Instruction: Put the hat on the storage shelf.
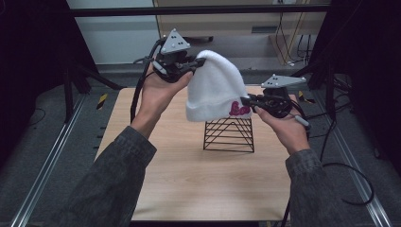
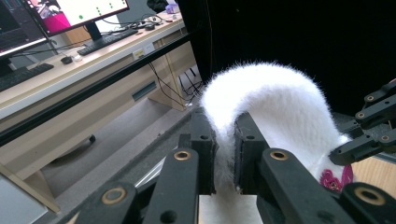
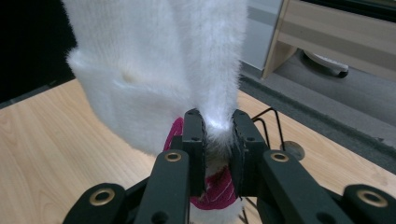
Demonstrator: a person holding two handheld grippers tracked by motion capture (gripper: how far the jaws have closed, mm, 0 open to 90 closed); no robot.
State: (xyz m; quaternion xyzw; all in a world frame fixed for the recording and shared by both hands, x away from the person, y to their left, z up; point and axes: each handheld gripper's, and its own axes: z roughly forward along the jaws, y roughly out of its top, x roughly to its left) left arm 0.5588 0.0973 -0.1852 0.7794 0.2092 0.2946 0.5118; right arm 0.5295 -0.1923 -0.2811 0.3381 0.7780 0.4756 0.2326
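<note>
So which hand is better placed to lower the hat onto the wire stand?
Probably right: the right gripper pinches the white hat at its brim, just above the wire stand. The left gripper holds the crown, higher up.

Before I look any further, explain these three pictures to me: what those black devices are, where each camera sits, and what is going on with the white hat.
A person holds a hand-operated tool with two black jaws in each hand. The wide picture looks down from above the wooden table. The other two come from cameras on the tools, looking along their jaws. The left gripper pinches the top of a fluffy white beanie; its view shows the fabric squeezed between the jaws. The right gripper pinches the cuff beside a pink emblem. The hat hangs above a black wire stand on the table.
</note>
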